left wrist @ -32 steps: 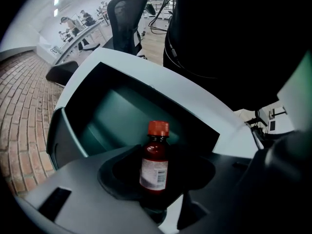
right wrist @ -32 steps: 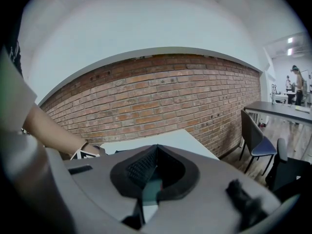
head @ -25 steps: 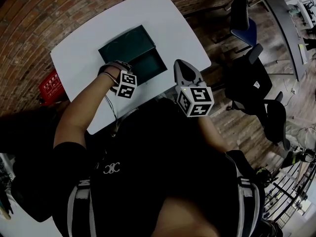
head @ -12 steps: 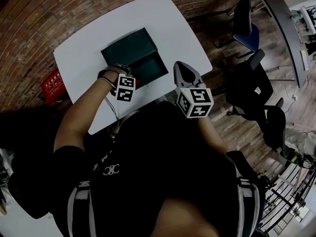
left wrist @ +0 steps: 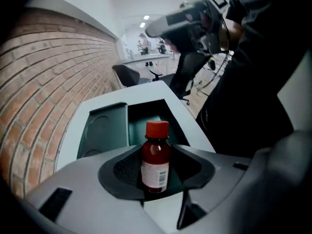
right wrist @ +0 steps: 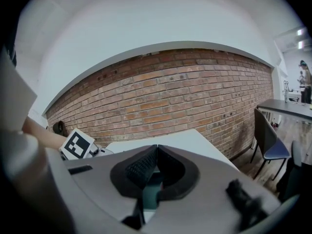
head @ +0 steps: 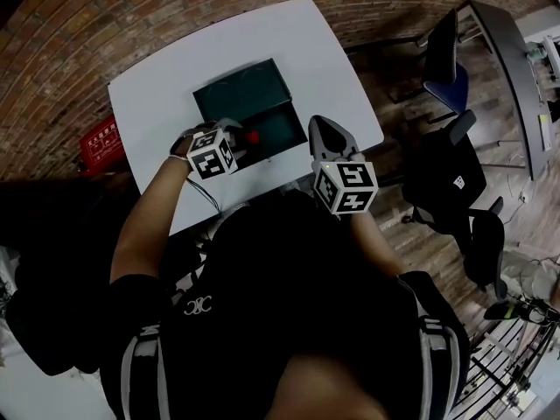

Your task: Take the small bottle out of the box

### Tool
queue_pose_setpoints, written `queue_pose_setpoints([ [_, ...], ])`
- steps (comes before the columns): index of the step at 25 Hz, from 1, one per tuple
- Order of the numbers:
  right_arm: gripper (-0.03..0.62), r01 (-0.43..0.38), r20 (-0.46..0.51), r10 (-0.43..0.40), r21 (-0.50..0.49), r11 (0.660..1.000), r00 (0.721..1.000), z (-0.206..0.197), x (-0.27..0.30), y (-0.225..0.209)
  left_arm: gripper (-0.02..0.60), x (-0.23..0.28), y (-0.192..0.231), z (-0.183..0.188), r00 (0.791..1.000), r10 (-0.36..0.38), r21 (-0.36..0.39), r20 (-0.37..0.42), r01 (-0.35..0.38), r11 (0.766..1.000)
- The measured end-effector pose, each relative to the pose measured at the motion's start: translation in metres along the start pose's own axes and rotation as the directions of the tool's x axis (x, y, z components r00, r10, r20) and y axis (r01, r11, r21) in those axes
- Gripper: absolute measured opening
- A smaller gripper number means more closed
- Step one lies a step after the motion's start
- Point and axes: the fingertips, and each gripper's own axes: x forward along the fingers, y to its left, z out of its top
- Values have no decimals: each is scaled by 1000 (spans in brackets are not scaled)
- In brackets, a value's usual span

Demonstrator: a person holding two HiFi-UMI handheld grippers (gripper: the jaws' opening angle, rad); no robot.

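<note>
A small brown bottle (left wrist: pixel 155 162) with a red cap (head: pixel 253 136) and a white label stands upright between the jaws of my left gripper (left wrist: pixel 156 172), which is shut on it. It hangs above the front of the dark green box (head: pixel 274 128), whose lid (head: pixel 239 84) lies open at the far side; the box (left wrist: pixel 146 114) shows behind the bottle. My right gripper (head: pixel 330 135) is shut with nothing in it, just right of the box near the table's front edge. In the right gripper view its jaws (right wrist: pixel 156 152) meet at the tips.
The white table (head: pixel 157 94) stands against a brick wall. A red crate (head: pixel 99 142) sits on the floor to its left. Dark office chairs (head: pixel 451 151) stand on the wooden floor to the right, with a desk (head: pixel 503 51) beyond.
My left gripper has come up and to the right from the box with the bottle in it; the red cap now shows. The right gripper has stayed put.
</note>
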Motion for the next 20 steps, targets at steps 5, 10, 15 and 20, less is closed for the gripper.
queue_pose_setpoints([
  [5,29,-51,-9,51,-22,998,999,8,12,7,201,-28,21,20,976,121,-226,180,-79,971],
  [10,29,-107,-3,107,-51,993,994,20,28,22,201,-65,45,38,918,268,-379,293,-146,914],
  [15,29,-155,19,158,-87,984,987,28,37,38,201,-111,61,60,799,426,-537,423,-157,829],
  [20,28,-174,65,183,-118,978,981,41,41,48,201,-165,73,73,630,604,-680,488,-160,716],
])
